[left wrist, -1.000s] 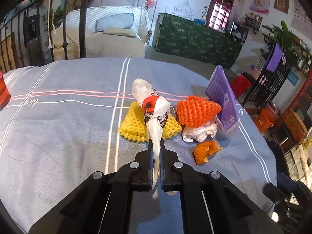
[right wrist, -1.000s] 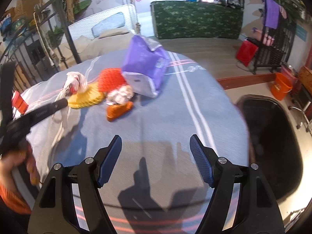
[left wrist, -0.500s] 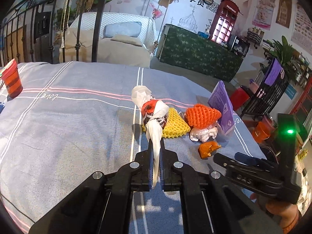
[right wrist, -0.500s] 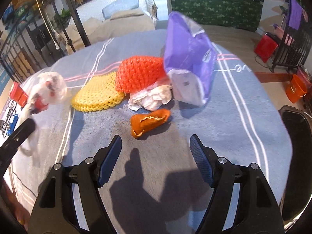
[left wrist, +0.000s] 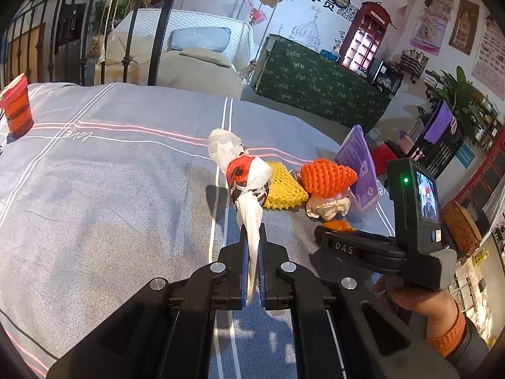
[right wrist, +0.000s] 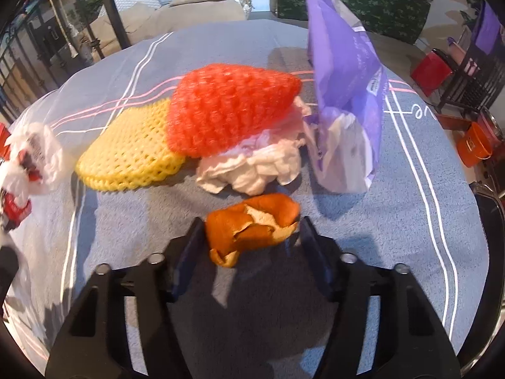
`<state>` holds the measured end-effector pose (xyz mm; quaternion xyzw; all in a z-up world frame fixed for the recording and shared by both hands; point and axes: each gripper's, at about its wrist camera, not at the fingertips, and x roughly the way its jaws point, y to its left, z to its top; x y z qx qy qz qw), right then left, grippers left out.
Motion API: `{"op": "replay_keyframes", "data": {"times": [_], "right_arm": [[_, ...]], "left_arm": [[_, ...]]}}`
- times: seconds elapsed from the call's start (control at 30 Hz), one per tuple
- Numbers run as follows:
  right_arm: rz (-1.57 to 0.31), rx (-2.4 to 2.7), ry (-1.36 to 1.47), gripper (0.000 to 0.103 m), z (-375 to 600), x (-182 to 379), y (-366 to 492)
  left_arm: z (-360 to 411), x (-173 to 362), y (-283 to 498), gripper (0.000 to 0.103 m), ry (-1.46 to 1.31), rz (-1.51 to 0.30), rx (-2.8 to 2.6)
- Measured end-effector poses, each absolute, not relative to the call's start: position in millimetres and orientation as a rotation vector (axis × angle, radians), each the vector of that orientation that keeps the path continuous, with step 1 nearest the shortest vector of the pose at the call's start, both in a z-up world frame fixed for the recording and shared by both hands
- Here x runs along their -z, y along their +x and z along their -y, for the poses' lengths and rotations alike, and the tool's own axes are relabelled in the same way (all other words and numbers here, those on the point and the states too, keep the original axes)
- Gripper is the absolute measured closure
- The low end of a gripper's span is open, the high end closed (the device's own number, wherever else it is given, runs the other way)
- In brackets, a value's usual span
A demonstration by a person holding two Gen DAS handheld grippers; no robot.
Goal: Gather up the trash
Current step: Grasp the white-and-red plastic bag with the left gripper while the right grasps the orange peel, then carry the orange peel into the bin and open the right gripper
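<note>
The right hand-held gripper (right wrist: 251, 237) points steeply down at the grey striped cloth (right wrist: 363, 237), and its jaws are closing with the orange peel (right wrist: 252, 225) between them; the left finger stands at the peel's edge, the right finger stands just clear of it, and whether either pad already presses cannot be told. The orange peel lies on the cloth as the nearest piece of a small heap of rubbish. Just behind it lies a crumpled white tissue (right wrist: 252, 170), and an orange foam net (right wrist: 227, 107) rests on top of the tissue. A yellow foam net (right wrist: 129, 158) lies flat to the left, partly under the orange one. A purple plastic bag (right wrist: 347, 94) stands upright to the right of the tissue, touching it. The left hand-held gripper (left wrist: 251, 246) is clamped together on a white plastic bag with red and black print (left wrist: 246, 186), which rises from between the jaws in front of the yellow foam net. In the left wrist view, the right hand-held gripper appears at the right with a hand (left wrist: 423, 303) around its grip, an orange cuff at the wrist, and a green lamp lit on its body. A red cup (left wrist: 15, 107) stands far to the left on the cloth, well apart from the heap. Beyond the cloth are a black metal railing (left wrist: 157, 31) and a green-covered counter (left wrist: 322, 88).
</note>
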<state>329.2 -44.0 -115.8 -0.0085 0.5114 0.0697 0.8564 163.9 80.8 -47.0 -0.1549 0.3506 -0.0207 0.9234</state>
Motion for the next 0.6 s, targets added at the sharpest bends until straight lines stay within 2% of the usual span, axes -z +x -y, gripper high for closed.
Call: {"op": "replay_keyframes", "data": {"times": [0.03,0.17,0.6], "right_arm": [[-1.074,-0.143,-0.013,0.054,45.6,117.0,329.7],[-1.062,-0.143,-0.011,0.057,47.8,116.4,325.1],[-1.0,-0.179,0.018,0.058,74.0,92.3,269.3]], "left_arm": [[-80.8,47.5,162.5,0.097,-0.319,-0.719,0.044],[-80.2,48.7,160.5,0.097,-0.323,-0.724,0.048],[-66.9,36.5,151.6,0.097,-0.3,-0.692,0.073]]}}
